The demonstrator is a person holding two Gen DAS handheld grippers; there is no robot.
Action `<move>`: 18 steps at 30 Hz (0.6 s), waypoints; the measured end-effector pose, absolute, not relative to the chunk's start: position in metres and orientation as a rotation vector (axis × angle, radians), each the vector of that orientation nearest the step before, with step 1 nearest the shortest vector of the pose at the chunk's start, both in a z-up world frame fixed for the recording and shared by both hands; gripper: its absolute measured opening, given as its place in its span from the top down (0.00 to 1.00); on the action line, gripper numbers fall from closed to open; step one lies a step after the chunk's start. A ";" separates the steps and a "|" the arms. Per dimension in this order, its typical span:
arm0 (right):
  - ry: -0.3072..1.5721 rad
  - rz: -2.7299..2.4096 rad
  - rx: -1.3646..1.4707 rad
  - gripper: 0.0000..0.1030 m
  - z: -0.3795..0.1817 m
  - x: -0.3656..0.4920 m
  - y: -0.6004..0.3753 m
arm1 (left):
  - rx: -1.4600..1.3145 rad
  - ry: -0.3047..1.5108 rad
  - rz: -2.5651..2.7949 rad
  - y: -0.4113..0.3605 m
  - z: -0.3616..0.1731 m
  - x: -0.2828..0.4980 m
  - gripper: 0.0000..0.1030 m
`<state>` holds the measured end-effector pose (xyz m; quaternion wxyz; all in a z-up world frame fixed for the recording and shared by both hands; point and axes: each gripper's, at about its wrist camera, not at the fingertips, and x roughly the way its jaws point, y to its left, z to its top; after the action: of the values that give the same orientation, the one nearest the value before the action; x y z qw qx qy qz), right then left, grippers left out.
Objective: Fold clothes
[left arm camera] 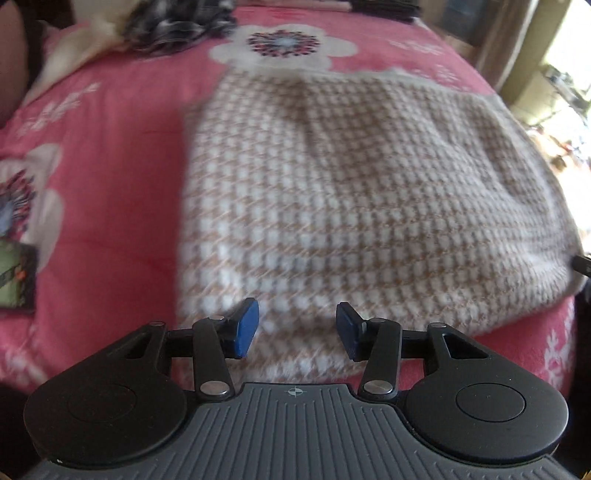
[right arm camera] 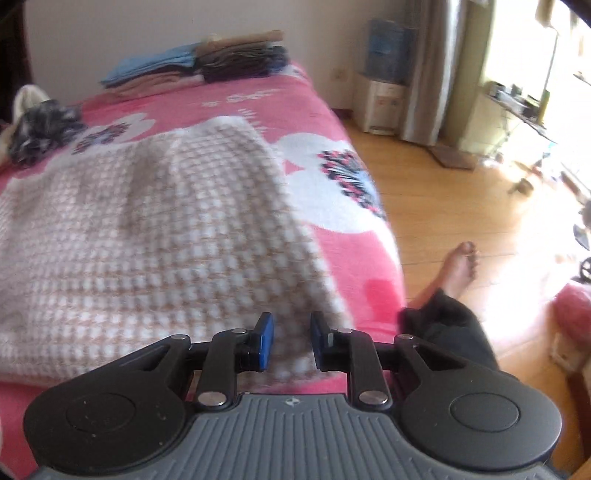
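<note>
A beige and white checked garment (left arm camera: pixel 351 192) is spread flat on a bed with a pink flowered blanket (left arm camera: pixel 110 166). The left tool (left arm camera: pixel 295 330) is held open just over the near edge of the garment, with nothing between its blue pads. The right tool (right arm camera: pixel 291 341) is also open and empty, over the near right corner of the same garment (right arm camera: pixel 147 240).

Only in the right view are seen the wooden floor (right arm camera: pixel 443 206), a bare foot (right arm camera: pixel 460 264) and a dark trouser leg (right arm camera: pixel 450 332) of the person beside the bed, a water dispenser (right arm camera: pixel 382 74) by the wall and a curtain (right arm camera: pixel 428 70). A stack of folded clothes (right arm camera: pixel 207 62) lies at the far end of the bed.

A dark crumpled cloth (left arm camera: pixel 177 26) is seen beyond the garment, well apart from it. Only in the left view, a small greenish thing (left arm camera: pixel 16 273) lies at the left edge of the bed; it is too blurred to tell.
</note>
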<state>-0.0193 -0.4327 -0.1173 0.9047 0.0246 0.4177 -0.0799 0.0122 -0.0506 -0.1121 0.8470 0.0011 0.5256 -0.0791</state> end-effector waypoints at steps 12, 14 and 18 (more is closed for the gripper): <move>0.824 0.098 0.169 0.61 -0.084 0.017 -0.382 | 0.089 1.046 -0.085 -0.074 -0.091 0.007 0.43; 0.868 0.166 0.174 0.59 -0.092 0.038 -0.363 | 0.096 1.044 -0.075 -0.076 -0.089 0.009 0.41; 0.918 0.143 0.190 0.59 -0.104 0.068 -0.353 | 0.130 1.040 -0.067 -0.082 -0.088 0.011 0.39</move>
<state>0.0683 -0.3525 -0.1039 0.8896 0.0913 0.4422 0.0689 0.0112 -0.0816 -0.0876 0.8652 0.0621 0.4965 -0.0319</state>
